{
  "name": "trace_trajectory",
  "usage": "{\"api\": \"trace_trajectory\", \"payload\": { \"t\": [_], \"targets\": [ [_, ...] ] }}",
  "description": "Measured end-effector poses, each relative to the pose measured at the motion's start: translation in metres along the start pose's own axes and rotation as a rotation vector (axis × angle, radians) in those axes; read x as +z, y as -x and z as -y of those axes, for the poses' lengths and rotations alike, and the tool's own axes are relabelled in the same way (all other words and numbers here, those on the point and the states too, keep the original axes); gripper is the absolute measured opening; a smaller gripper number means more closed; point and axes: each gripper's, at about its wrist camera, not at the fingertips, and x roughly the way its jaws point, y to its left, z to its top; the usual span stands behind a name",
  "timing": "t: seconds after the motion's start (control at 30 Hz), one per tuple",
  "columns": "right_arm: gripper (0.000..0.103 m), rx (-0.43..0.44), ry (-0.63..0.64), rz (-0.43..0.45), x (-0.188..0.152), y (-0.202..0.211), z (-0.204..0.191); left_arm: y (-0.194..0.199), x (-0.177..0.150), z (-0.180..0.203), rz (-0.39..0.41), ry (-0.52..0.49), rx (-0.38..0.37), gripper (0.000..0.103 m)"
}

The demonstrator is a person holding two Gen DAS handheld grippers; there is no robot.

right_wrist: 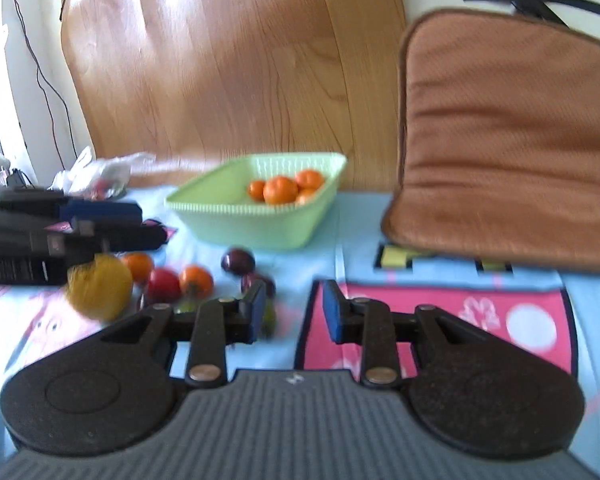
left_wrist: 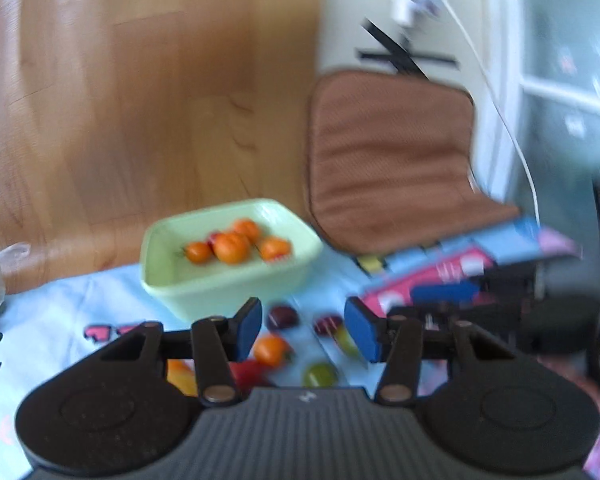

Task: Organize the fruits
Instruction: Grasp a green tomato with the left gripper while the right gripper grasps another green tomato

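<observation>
A pale green basket holds several orange fruits. Loose fruit lies on the light blue cloth in front of it: an orange one, dark plums, a green one, a red one and a yellow one. My left gripper is open and empty above the loose fruit. My right gripper is open and empty, to the right of the pile. The left gripper also shows at the left of the right wrist view.
A brown seat cushion leans at the right behind the cloth. A wooden board stands behind the basket. A crumpled plastic bag lies at the back left. A pink patch marks the cloth.
</observation>
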Motion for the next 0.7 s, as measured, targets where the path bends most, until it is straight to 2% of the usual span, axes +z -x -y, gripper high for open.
{"api": "trace_trajectory", "payload": {
  "t": [0.1, 0.23, 0.37, 0.43, 0.5, 0.6, 0.7],
  "targets": [
    [0.034, 0.003, -0.018, -0.012, -0.002, -0.001, 0.001, -0.013, -0.011, 0.015, -0.041, -0.048, 0.002, 0.039],
    [0.035, 0.084, -0.085, -0.035, 0.000, -0.008, 0.007, -0.029, -0.018, 0.022, -0.092, -0.096, 0.026, 0.039],
    [0.035, 0.153, -0.127, -0.068, 0.004, -0.022, 0.004, -0.038, -0.027, 0.020, -0.130, -0.092, 0.043, 0.037],
    [0.036, 0.149, -0.136, -0.094, 0.002, -0.029, 0.001, -0.041, -0.030, 0.021, -0.136, -0.090, 0.043, 0.029],
    [0.033, 0.147, -0.142, -0.134, -0.001, -0.037, -0.001, -0.039, -0.030, 0.024, -0.135, -0.094, 0.045, 0.027],
    [0.032, 0.151, -0.156, -0.124, -0.002, -0.022, -0.003, -0.031, -0.028, 0.027, -0.144, -0.082, 0.023, 0.026],
    [0.032, 0.139, -0.144, -0.084, -0.011, 0.001, -0.007, -0.012, -0.032, 0.036, -0.121, -0.088, 0.015, 0.026]
  ]
}}
